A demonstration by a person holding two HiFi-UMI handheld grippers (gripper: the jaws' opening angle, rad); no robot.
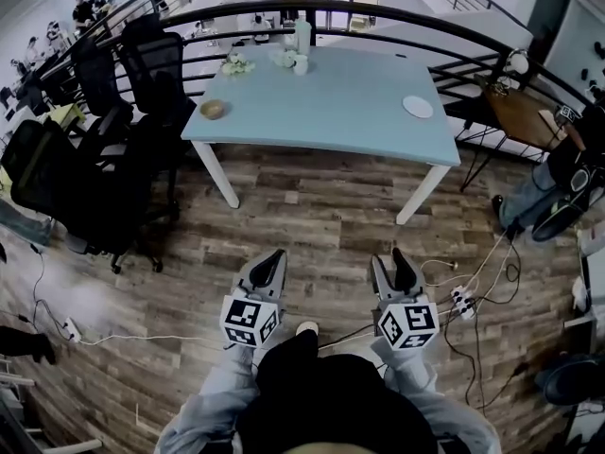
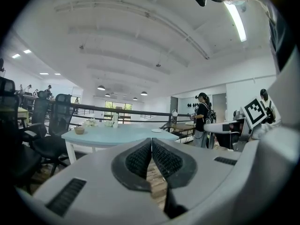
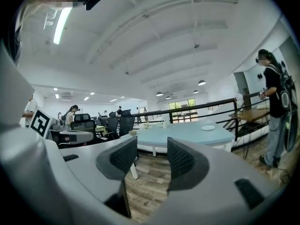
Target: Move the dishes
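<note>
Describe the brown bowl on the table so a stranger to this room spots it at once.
Start at the light blue table before the curved black railing. The bowl sits alone near its left edge in the head view, by the black office chairs. It is the only brown dish; the plate opposite is white and flat.

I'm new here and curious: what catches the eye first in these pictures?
The pale blue table in the middle of the wooden floor, with a small bowl near its left edge and a white plate near its right. Closer in, held short of the table, the left hand-held gripper is shut and the right hand-held gripper open and empty.
</note>
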